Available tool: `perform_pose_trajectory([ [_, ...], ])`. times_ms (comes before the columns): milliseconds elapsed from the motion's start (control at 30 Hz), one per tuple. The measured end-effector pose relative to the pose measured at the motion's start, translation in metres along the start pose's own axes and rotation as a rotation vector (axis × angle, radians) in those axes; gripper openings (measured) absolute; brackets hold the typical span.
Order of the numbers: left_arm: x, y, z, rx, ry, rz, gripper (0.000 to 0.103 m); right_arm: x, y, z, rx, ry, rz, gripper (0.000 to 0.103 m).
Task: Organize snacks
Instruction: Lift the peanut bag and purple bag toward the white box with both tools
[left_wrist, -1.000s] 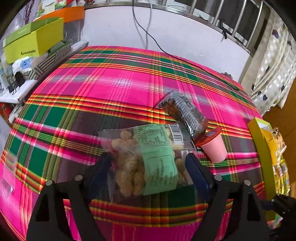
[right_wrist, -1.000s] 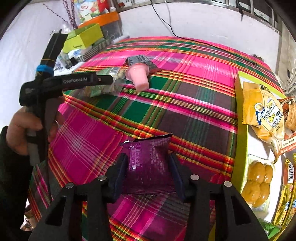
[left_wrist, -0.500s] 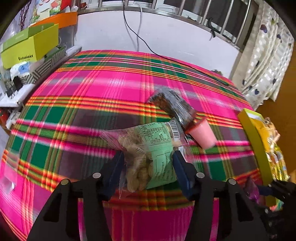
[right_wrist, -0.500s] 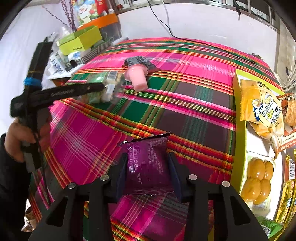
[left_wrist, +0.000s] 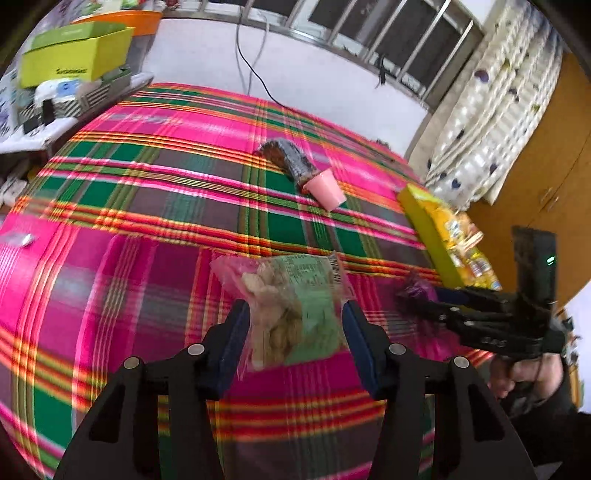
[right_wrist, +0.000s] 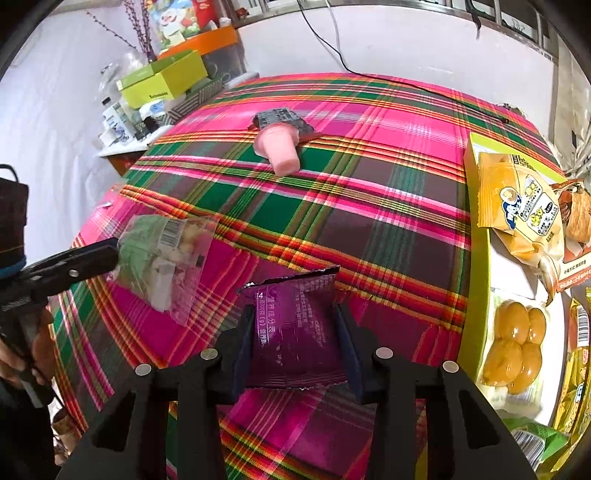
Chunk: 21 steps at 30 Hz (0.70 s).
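Left gripper (left_wrist: 295, 325) clamped on bag, right gripper (right_wrist: 293, 328) gripping packet

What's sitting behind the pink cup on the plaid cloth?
A dark, flat snack packet lies right behind the pink cup, its near edge hidden by the cup. Whether the two touch, and what the packet holds, cannot be seen.

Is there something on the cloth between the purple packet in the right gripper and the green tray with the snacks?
Nothing visible. The purple packet is held in the right gripper, and only bare plaid cloth lies between it and the green tray. The pink cup lies farther back.
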<state>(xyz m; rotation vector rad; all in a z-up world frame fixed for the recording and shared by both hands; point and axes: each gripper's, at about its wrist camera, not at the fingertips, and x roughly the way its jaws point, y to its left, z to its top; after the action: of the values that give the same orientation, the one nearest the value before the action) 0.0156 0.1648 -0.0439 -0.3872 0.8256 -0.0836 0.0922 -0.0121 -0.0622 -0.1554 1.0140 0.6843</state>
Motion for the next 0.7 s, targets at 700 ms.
perform_pose_trajectory([
  [700, 0.050, -0.023, 0.027, 0.556, 0.173, -0.056, 0.070, -0.015, 0.000, -0.011, 0.015, -0.010, -0.001, 0.039],
])
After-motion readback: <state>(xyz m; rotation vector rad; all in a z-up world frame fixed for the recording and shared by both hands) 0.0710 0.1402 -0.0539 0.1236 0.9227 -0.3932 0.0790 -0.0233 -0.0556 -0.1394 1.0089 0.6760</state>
